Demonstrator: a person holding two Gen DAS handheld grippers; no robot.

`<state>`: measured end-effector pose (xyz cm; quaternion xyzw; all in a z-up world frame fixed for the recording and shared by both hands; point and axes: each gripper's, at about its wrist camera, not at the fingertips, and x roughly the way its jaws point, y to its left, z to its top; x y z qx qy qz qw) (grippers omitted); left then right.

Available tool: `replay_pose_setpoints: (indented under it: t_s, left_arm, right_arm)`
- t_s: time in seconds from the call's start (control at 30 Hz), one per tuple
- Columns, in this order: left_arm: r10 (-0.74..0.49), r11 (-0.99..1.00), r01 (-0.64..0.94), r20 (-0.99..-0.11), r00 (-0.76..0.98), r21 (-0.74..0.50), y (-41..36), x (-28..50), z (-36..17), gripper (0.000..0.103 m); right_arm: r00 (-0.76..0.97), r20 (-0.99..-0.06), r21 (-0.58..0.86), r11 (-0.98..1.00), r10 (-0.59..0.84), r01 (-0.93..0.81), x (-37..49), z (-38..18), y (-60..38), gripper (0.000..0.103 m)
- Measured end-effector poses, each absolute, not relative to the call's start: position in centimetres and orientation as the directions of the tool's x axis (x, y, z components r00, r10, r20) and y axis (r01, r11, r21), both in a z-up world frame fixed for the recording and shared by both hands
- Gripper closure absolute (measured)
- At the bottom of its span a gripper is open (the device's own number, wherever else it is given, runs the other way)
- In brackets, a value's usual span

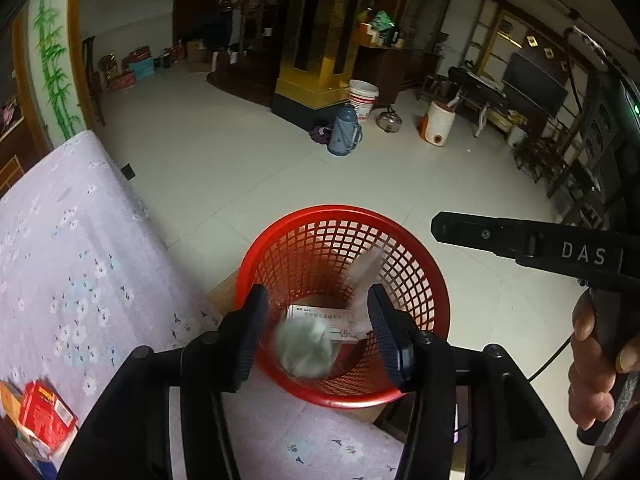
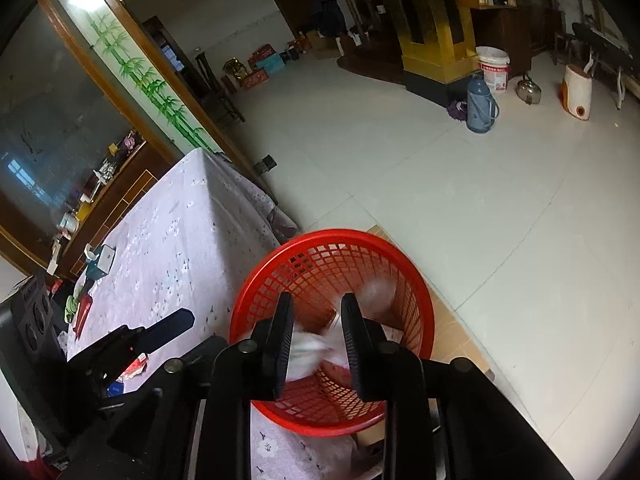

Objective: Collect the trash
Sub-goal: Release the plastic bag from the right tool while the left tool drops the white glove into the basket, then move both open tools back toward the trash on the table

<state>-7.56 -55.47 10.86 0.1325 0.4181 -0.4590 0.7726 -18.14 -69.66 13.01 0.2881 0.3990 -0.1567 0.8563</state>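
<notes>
The left gripper [image 1: 316, 332] is positioned above the red plastic lattice waste basket [image 1: 400, 236], its two black fingers spread apart and clamped on nothing. Directly between the jaws, blurred, a crumpled ball of white paper [image 1: 306, 350] sits within the basket opening, touching neither finger. Just ahead of the jaws, inside the basket, lie a flat white printed carton [image 1: 320, 316] and a pale strip of wrapper [image 1: 366, 268] leaning against the far wall. The right gripper [image 2: 316, 344] also hangs over the same basket [image 2: 416, 280], jaws apart; blurred white crumpled material [image 2: 310, 348] shows between them, and whether it touches either finger cannot be determined. In the left wrist view, the right gripper [image 1: 472, 228] appears to the right of the left jaws, beside the basket rim, held by a person's hand [image 1: 596, 364]. To the left of both sets of jaws is a table under a pale lilac flowered cloth [image 1: 80, 256]; the basket stands just beside its edge. A red printed carton [image 1: 46, 410] lies on the cloth, well left of the left jaws. A small teal box [image 2: 100, 262] rests farther along the table.
</notes>
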Motion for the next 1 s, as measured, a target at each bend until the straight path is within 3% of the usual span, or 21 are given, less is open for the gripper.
replay_pose_setpoints:
  t_s: [0.23,0.63,1.0]
  left_arm:
    - [-0.579,0.621,0.765,-0.757,0.304,-0.168,-52.8,-8.1,12.4,0.053]
    - [-0.522,0.728,0.666,-0.763,0.381,-0.165,-44.3,-9.8,13.1,0.053]
    - [-0.526,0.766,0.615,-0.734,0.43,-0.188,-32.3,-9.1,14.2,0.053]
  right_arm:
    - [0.624,-0.78,0.343,0.81,-0.037,0.476,-18.9,13.2,-68.5,0.077]
    - [0.594,-0.793,0.389,0.863,0.135,0.323,-17.8,10.7,-60.2,0.077]
    - [0.566,-0.806,0.387,0.879,0.175,0.28,-17.0,10.9,-50.3,0.077]
